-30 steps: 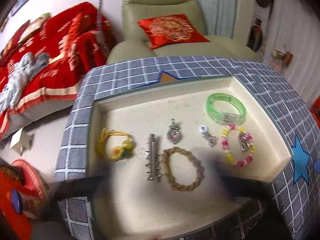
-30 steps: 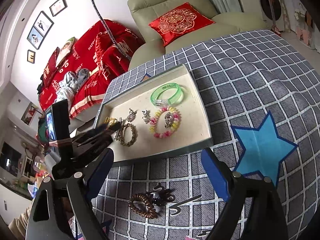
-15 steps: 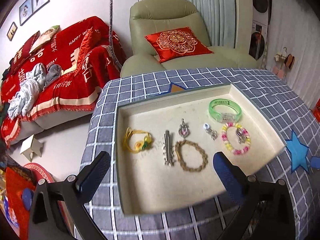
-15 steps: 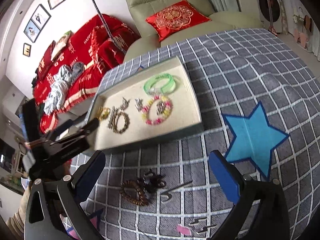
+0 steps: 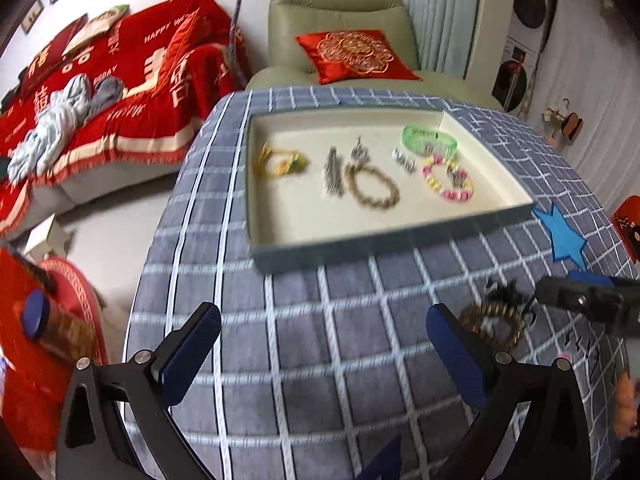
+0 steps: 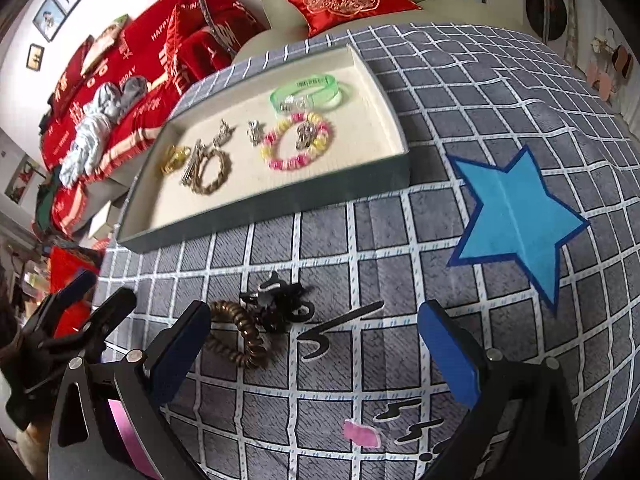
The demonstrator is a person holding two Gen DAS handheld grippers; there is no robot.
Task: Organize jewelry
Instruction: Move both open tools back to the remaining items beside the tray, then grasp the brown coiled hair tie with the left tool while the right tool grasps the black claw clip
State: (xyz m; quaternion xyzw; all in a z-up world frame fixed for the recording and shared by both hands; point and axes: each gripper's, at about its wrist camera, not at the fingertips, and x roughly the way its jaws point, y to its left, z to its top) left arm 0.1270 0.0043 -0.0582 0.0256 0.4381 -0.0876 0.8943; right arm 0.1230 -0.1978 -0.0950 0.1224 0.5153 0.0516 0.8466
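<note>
A cream-lined tray [image 5: 392, 236] [image 6: 280, 204] on the checked table holds a green bangle [image 6: 310, 90], a pink and yellow bead bracelet [image 6: 296, 142], a braided gold bracelet [image 6: 212, 172], a silver clip, small charms and a yellow piece [image 5: 280, 162]. In front of the tray lie a brown coil hair tie [image 6: 240, 336] [image 5: 492, 320] and a black clip [image 6: 280, 304]. My right gripper [image 6: 314, 348] is open and empty just before them. My left gripper [image 5: 324, 344] is open and empty above the cloth, left of them.
A blue star patch [image 6: 512, 220] lies right of the tray. A small pink piece [image 6: 360, 434] and dark hairpins [image 6: 404, 412] lie near the table's front. A green armchair with a red cushion [image 5: 356, 56] and a red-covered sofa [image 5: 100, 92] stand beyond the table.
My left gripper has drawn back out of the tray toward the table's front, open. My right gripper has moved down closer to the hair tie and black clip.
</note>
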